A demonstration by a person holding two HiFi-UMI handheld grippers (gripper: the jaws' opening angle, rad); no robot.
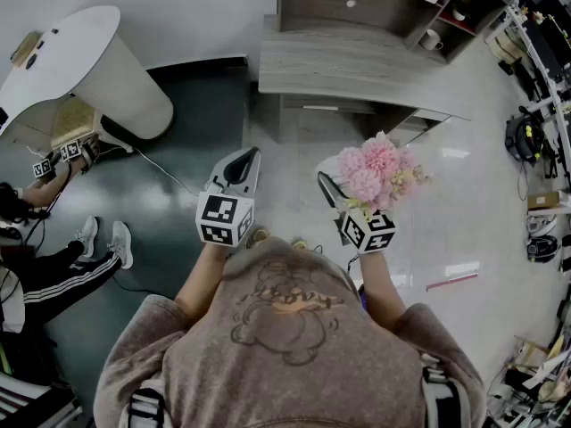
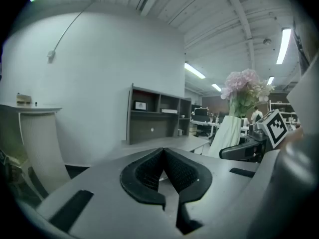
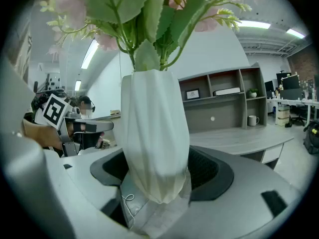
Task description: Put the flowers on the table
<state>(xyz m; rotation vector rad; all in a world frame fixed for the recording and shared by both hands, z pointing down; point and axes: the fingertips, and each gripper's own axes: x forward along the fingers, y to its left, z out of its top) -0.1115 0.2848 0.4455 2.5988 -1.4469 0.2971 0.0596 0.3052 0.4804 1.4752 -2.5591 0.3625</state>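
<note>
Right gripper (image 3: pixel 159 166) is clenched on a white ribbed vase (image 3: pixel 154 128), pads pressing both sides low on its body, vase upright. Pink flowers (image 1: pixel 375 172) and green leaves stick out of the top. The whole thing is in the air above the pale floor (image 1: pixel 464 203), on the near side of the grey bench (image 1: pixel 357 65), not touching it.

Left gripper (image 2: pixel 162 153) is clenched with nothing in it, pad tips meeting. It's held level just left of the right one, well clear of the vase.

A shelf unit (image 1: pixel 357 3) stands at the far edge of the bench, with a mug (image 1: pixel 431 39) in one bay. White round stand (image 1: pixel 98 61) far left. A second person (image 1: pixel 62 270) is seated at the left edge.
</note>
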